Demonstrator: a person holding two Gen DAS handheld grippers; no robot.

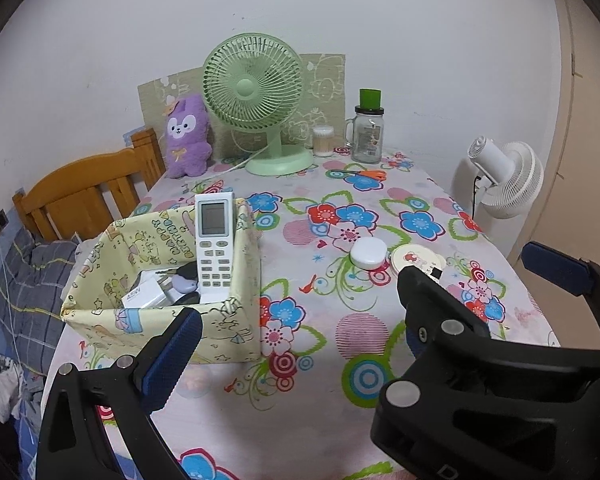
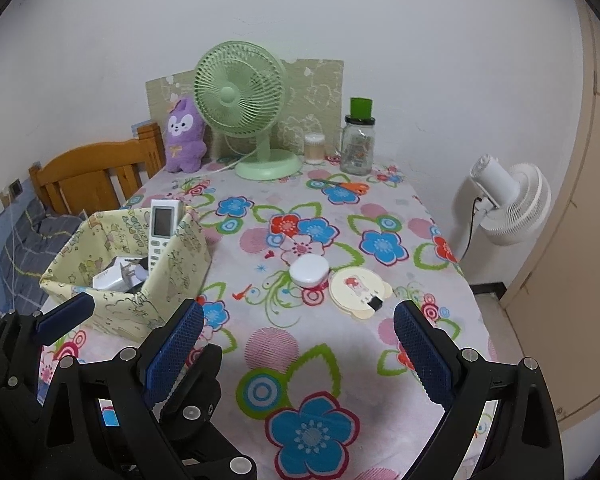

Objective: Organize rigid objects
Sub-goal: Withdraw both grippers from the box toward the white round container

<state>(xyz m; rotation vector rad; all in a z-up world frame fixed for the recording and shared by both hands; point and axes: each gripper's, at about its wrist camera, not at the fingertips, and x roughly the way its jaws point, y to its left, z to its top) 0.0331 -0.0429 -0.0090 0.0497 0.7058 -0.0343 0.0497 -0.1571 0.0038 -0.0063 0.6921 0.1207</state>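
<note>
our left tongs released | right tongs released, empty | AC remote upright in fabric bin, 10 o'clock of white puck

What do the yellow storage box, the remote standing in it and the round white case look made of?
Storage box: printed fabric, judging by its soft, slightly sagging walls. Remote: matte white hard plastic with a grey screen. Round white case: smooth, faintly glossy, likely plastic.

Left gripper: jaws spread wide, empty, at 9 o'clock of the right.
Right gripper: jaws spread wide, empty, level.
</note>
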